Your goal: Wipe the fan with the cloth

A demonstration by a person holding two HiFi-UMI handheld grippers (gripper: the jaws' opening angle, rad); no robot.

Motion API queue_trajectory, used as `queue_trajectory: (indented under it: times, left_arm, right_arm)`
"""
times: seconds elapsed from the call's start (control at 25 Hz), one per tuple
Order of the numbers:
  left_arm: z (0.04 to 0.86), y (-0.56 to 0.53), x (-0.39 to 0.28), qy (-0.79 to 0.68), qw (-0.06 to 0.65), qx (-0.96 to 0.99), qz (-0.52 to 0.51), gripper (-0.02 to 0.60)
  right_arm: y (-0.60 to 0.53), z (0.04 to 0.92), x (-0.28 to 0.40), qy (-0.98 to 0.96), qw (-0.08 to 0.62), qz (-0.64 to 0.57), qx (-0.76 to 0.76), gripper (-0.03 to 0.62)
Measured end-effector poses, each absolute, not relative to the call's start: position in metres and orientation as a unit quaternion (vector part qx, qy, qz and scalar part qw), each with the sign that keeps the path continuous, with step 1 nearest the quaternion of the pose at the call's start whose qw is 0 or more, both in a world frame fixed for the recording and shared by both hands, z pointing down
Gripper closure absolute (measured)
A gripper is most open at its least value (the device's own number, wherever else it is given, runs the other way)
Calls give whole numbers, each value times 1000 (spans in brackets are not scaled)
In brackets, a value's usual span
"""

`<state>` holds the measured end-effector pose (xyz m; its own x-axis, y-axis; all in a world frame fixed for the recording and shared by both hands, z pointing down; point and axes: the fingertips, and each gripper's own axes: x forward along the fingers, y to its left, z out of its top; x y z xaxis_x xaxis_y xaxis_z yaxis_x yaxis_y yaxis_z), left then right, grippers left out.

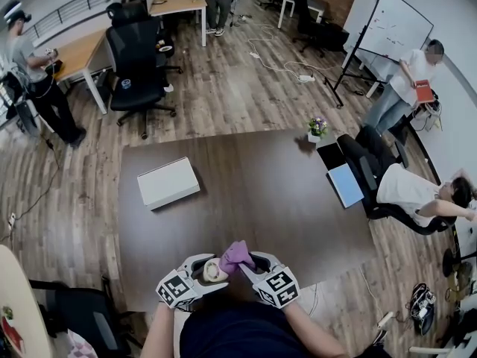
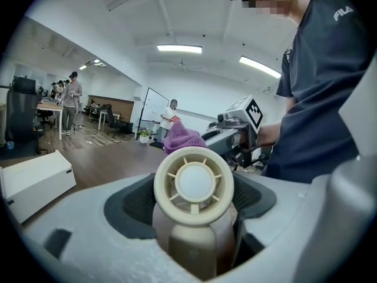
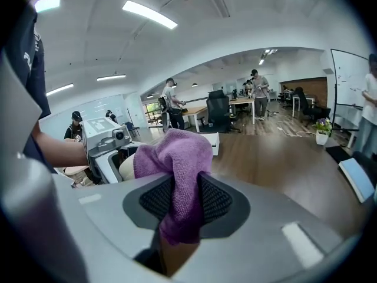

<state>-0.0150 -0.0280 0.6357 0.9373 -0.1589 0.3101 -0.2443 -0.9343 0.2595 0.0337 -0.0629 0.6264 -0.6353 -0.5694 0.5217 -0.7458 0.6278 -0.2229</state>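
A small cream hand fan (image 2: 194, 184) stands upright between the jaws of my left gripper (image 1: 203, 271), which is shut on its handle; its round grille faces the left gripper view. In the head view the fan (image 1: 214, 272) shows just above the table's near edge. My right gripper (image 1: 252, 263) is shut on a purple cloth (image 3: 177, 164), which bunches up above its jaws. The cloth (image 1: 236, 255) sits right against the fan's far side, and its purple top (image 2: 181, 137) shows behind the grille. Both grippers meet close in front of my body.
The dark brown table (image 1: 253, 192) holds a flat white box (image 1: 168, 183) at the left and a small potted plant (image 1: 317, 129) at the far right edge. A blue notebook (image 1: 345, 185) lies off the right side. Office chairs and people stand around.
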Motion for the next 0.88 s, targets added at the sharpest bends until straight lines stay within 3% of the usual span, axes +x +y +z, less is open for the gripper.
queue_trajectory:
  times: [0.2, 0.48, 0.88]
  left_arm:
    - [652, -37, -21, -123, 152, 966, 167, 207]
    - [718, -36, -19, -108, 111, 945, 289, 207]
    - [796, -46, -29, -120, 104, 892, 423, 207]
  right_arm:
    - [-63, 632, 46, -868, 194, 241, 388, 468]
    - [-62, 635, 53, -862, 194, 247, 399, 468]
    - [-61, 632, 58, -858, 191, 245, 410, 468]
